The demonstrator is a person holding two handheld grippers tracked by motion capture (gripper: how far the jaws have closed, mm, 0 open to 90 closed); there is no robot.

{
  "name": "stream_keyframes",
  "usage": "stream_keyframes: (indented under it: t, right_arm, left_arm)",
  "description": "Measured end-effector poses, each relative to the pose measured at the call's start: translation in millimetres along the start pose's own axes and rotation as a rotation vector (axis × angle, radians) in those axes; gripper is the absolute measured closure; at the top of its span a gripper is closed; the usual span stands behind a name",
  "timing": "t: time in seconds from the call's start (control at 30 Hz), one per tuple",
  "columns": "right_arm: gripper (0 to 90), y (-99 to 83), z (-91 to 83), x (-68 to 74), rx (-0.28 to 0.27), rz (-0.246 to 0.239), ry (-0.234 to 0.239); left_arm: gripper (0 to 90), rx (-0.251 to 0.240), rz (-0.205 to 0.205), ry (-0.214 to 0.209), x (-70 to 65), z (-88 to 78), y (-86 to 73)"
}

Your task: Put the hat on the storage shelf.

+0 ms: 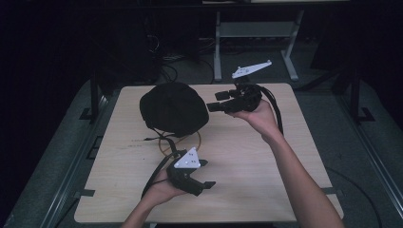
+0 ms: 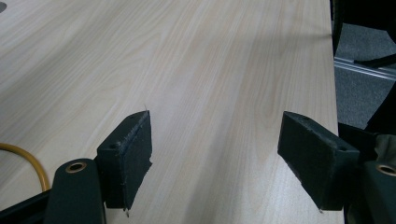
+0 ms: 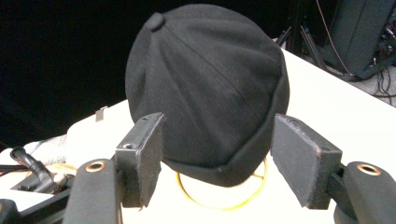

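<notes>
Right gripper [image 1: 215, 101] is up at the far side of the table [image 1: 266, 190], jaws spread wide and pointed at the black cap [image 1: 174, 108]. Nothing is pinched between them. In the right gripper view [image 3: 217, 158] the cap sits just ahead, dome up, button on top, its brim edge lying between the two pads but apart from both. A yellow ring [image 3: 224, 198] peeks out from under the cap's near edge, flat on the wood.

Left gripper [image 1: 205, 174] hangs low near the person's edge of the table, jaws also spread, holding nothing. In its own view [image 2: 215, 154] bare wood runs ahead of it to the table's edge, with the floor beyond at the upper right. A curve of the yellow ring shows at the lower left, beside its jaw.

The cap lies well ahead of the left gripper, on the far-left part of the table. The two grippers are well apart, open tabletop between them.
</notes>
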State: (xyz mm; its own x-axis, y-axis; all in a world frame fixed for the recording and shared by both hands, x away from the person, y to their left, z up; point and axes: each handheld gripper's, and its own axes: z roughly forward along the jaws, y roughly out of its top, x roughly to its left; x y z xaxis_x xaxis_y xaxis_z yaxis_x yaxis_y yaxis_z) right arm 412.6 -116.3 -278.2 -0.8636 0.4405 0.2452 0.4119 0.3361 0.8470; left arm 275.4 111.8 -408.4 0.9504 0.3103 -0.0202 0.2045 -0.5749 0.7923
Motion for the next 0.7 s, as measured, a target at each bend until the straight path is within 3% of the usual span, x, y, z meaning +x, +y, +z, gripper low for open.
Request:
stream_keyframes:
  t: [0.7]
  right_arm:
    - [25.6, -46.0, -32.7, -15.1, -0.013, 0.054, -0.047]
  left_arm:
    - [25.5, 0.004, 0.0, -0.01, 1.5, 2.1, -1.7]
